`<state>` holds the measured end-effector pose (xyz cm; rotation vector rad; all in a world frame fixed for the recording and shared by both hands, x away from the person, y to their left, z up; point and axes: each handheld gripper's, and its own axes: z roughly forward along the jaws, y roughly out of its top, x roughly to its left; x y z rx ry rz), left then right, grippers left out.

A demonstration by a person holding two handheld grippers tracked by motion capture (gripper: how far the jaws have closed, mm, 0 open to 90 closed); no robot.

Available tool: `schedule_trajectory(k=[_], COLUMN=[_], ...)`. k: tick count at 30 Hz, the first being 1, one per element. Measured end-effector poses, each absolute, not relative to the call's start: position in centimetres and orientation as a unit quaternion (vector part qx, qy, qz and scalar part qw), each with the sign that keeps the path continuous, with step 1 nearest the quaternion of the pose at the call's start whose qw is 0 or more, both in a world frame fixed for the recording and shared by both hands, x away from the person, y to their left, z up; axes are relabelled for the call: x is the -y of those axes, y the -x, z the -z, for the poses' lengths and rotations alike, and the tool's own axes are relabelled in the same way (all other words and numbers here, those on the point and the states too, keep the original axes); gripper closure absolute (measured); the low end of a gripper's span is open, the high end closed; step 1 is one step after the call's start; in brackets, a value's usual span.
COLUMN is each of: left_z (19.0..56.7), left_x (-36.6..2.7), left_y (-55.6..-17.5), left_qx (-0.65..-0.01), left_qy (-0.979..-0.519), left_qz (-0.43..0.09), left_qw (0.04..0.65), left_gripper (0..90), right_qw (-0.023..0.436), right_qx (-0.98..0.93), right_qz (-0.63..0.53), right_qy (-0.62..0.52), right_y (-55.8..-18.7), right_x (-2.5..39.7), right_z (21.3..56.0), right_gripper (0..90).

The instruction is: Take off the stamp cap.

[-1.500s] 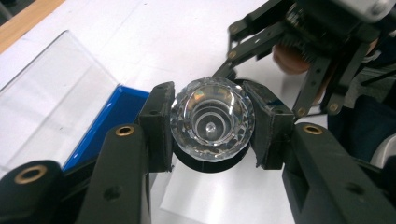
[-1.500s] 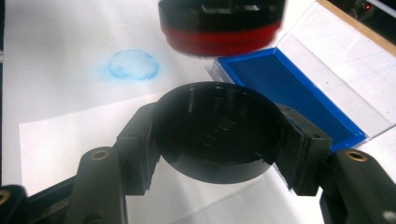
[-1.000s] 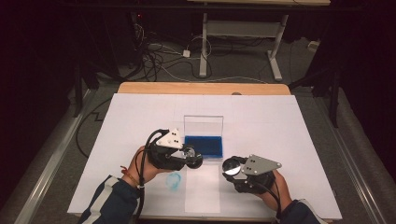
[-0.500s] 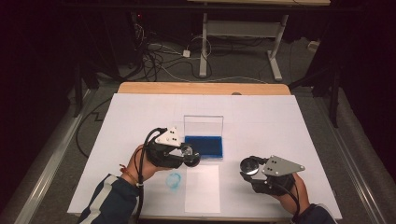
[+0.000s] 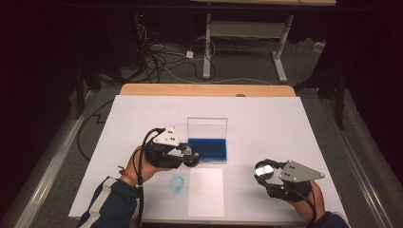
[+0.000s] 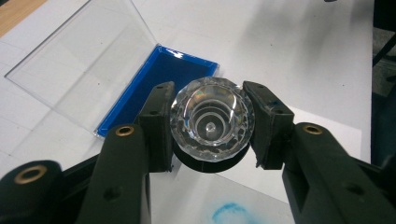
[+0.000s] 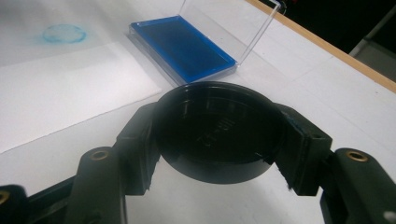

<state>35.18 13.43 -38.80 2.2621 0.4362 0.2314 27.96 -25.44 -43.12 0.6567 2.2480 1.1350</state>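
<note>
White paper covers the table (image 5: 142, 114) in the high view: one open case with a blue pad (image 5: 207, 148), its clear lid (image 5: 206, 127) standing up behind, one separate paper sheet (image 5: 206, 191) in front, one blue stamp mark (image 5: 177, 183) left of the sheet. Left gripper (image 5: 190, 155) sits at the pad's left edge; right gripper (image 5: 263, 169) is well apart to the right, off the sheet, carrying one round cap. Left gripper view: jaws pinch one faceted clear stamp (image 6: 212, 123), above the table, just beside the pad. Right gripper view: jaws clamp one black round cap (image 7: 218, 130) by its sides, hollow facing the camera.
</note>
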Motion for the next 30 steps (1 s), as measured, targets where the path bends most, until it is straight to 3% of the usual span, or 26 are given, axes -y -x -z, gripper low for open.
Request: schedule_trajectory(k=[30], left_z=[36.8], left_x=[-11.4], left_y=[-37.9], left_qx=[-0.169], left_qy=[-0.907], left_qz=[-0.105], left_qw=[0.371], left_gripper=[54.5], right_qw=[0.251], right_qx=[-0.839], right_qz=[-0.419], right_qy=[-0.24], right_y=[-28.4], right_x=[25.3], right_z=[43.6], right_gripper=[38.0])
